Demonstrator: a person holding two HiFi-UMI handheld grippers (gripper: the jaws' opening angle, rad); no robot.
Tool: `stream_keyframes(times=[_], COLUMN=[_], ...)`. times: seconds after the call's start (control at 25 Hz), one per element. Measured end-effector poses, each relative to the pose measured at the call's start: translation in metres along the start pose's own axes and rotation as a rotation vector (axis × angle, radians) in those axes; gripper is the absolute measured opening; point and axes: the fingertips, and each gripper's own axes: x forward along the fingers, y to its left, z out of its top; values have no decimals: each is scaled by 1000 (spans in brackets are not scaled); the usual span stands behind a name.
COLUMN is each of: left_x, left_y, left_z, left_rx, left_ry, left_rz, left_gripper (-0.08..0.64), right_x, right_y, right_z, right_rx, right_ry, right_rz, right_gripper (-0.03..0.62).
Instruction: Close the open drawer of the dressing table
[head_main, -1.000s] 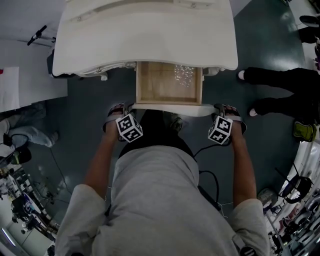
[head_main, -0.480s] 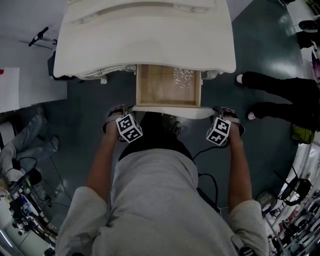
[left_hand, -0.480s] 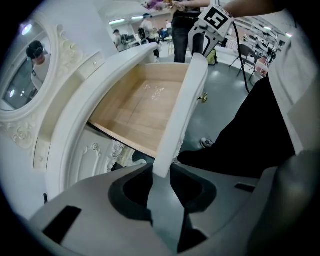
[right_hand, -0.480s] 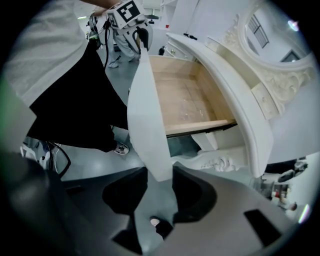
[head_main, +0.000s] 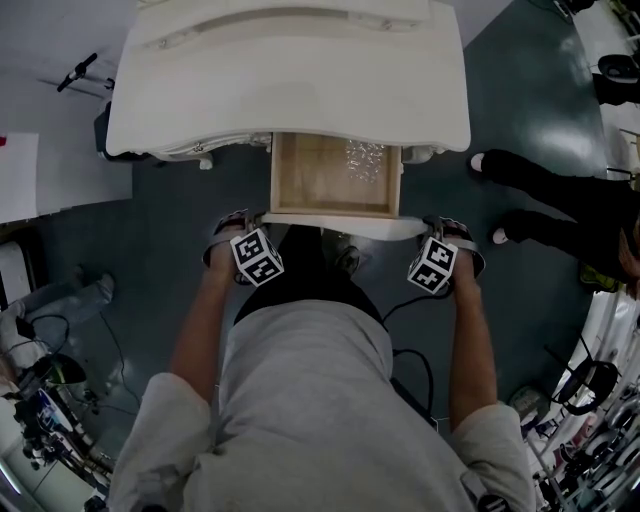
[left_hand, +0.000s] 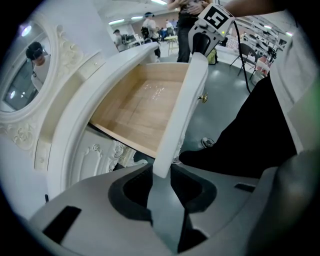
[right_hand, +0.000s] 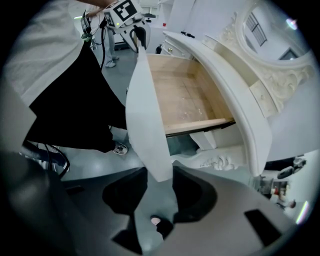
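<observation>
Plainly found the drawer (head_main: 335, 175) open, drawn toward the near side from under the white dressing table (head_main: 290, 80). Had the left gripper (left_hand: 161, 175) clamped on the left end of its drawer front (head_main: 340, 222), the right gripper (right_hand: 161, 182) clamped on the right end. Noted a bystander's legs (head_main: 560, 178) at right.

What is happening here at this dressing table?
A person stands at a white dressing table whose drawer is pulled out. The left gripper and the right gripper each clamp one end of the drawer front. It has not been pushed in yet.
</observation>
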Motion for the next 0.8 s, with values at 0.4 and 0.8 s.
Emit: stream_keyframes(times=[0.4,0.8], left_x=[-1,2], left_y=[4,10], left_z=[2,4], left_rx=[-10,-7], left_ry=[8,13], left_rz=[-2,-9], left_gripper=[112,112], right_x=[0,2], right_y=[-2,-9], right_z=[0,3], right_rx=[13,19], right_ry=[-17,-21], right_rz=[15,10], right_gripper=[163,163])
